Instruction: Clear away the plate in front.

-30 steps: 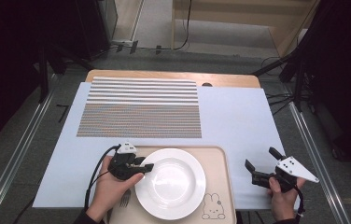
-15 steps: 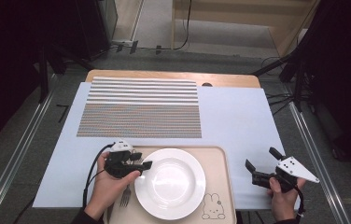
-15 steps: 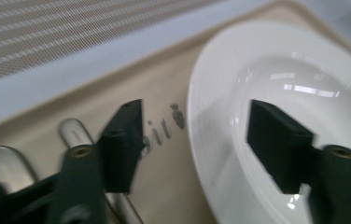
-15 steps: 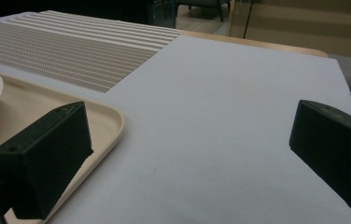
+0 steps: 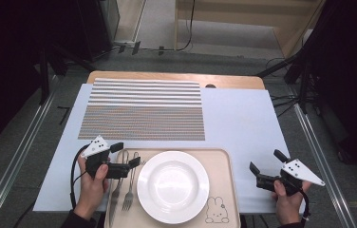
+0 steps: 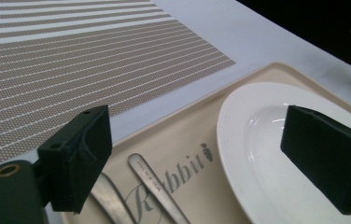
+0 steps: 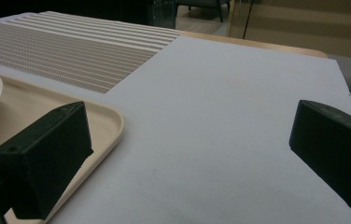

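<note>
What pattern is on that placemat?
The placemat has brown and white stripes, fine at the near end, broader at the far; clearest in the high view.

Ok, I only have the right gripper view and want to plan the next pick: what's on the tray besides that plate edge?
Observer: A fork lies on the tray, left of the white plate.
Operator: Anything beside it?
Observer: Another piece of cutlery, just left of the fork; its kind I cannot tell.
Operator: And the other hand?
Observer: The left gripper hovers over their handle ends; its jaws have just been opening and grip nothing.
</note>
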A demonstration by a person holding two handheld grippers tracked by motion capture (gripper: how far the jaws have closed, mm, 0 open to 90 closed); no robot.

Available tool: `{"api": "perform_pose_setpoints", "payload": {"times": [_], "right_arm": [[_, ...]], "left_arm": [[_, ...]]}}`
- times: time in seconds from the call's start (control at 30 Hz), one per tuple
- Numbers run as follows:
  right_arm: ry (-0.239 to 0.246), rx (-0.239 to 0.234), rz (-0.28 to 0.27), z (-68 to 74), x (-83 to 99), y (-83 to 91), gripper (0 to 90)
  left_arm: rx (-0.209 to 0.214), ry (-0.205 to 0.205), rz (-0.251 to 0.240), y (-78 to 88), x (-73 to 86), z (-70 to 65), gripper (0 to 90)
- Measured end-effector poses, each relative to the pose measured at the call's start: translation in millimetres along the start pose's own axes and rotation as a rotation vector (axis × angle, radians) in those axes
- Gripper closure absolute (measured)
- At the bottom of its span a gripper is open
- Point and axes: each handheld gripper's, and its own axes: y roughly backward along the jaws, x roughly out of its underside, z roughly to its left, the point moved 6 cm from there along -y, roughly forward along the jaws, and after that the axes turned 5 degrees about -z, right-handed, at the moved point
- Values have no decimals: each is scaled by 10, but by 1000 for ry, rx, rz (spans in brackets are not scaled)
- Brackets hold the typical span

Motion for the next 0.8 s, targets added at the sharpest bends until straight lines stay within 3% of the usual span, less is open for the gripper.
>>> {"api": "perform_pose_setpoints", "payload": {"times": [0.8], "right_arm": [[5, 0, 4, -2, 9, -14, 0]], "left_arm": [[-76, -43, -50, 390, 130, 384, 0]]}}
